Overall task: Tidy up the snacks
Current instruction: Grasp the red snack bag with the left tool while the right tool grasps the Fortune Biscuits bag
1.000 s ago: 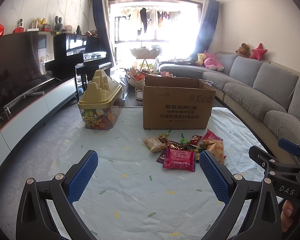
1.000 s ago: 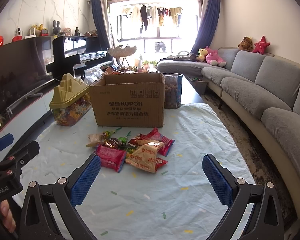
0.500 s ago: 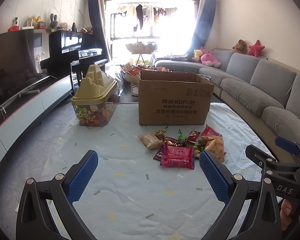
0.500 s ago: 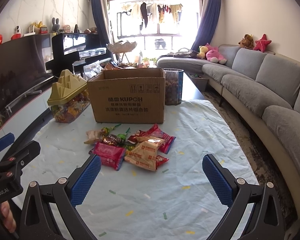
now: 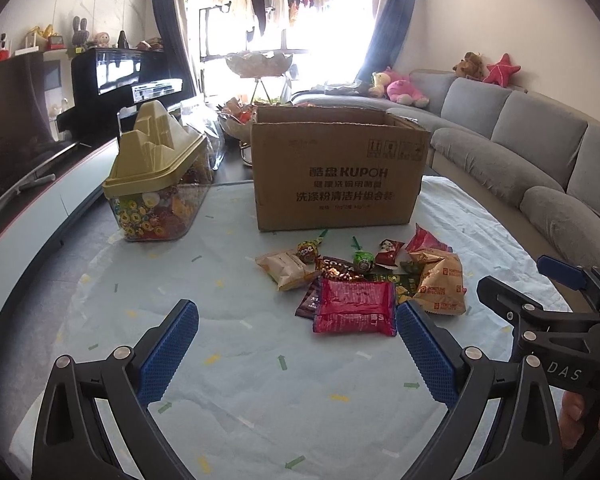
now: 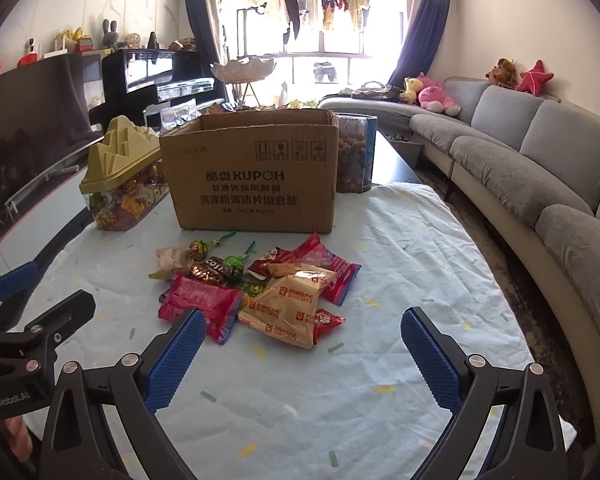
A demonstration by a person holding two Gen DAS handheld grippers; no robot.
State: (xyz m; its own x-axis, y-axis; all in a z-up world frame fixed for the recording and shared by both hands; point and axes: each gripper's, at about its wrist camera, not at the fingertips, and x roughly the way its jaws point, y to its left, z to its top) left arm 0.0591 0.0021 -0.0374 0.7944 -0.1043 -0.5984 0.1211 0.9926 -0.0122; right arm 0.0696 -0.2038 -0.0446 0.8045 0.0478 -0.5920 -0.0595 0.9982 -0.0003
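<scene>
Both tools hovering low over the tabletop (image 5: pixel 260 392), nothing in either one. Left tool (image 5: pixel 296 332) spread wide, blue pads (image 5: pixel 168 348) well apart, the right-hand pad just beside the red snack packet (image 5: pixel 354 312). Right tool (image 6: pixel 300 344) also gaping wide, its left pad (image 6: pixel 176 360) right at the near edge of the same red snack packet (image 6: pixel 202 306), not pinching it.

Snack pile (image 6: pixel 256 284) loose in the middle of a pale blue cloth with confetti print, just in front of the KUPOH cardboard box (image 6: pixel 256 184). In the heap: a tan Fortune Biscuits bag (image 6: pixel 288 308) lying over a small red wrapper, a longer red pack (image 6: pixel 324 268) behind it, two lollipops (image 5: pixel 364 260) with green sticks pointing toward the box, a beige packet (image 5: pixel 286 270) on the left edge, a dark brown shiny wrapper (image 5: pixel 340 270) in between.

Box open at the top, standing upright, contents not visible from here. To its left, a clear candy tub with a gold mountain-shaped lid (image 5: pixel 156 160), full of colourful sweets. Behind the box on the right, a clear jar of brownish snacks (image 6: pixel 354 152) with blue trim.

Grey sofa (image 6: pixel 520 152) along the right with plush toys on the backrest. Fingertip visible at the bottom corner of each view, holding the other tool's handle.
</scene>
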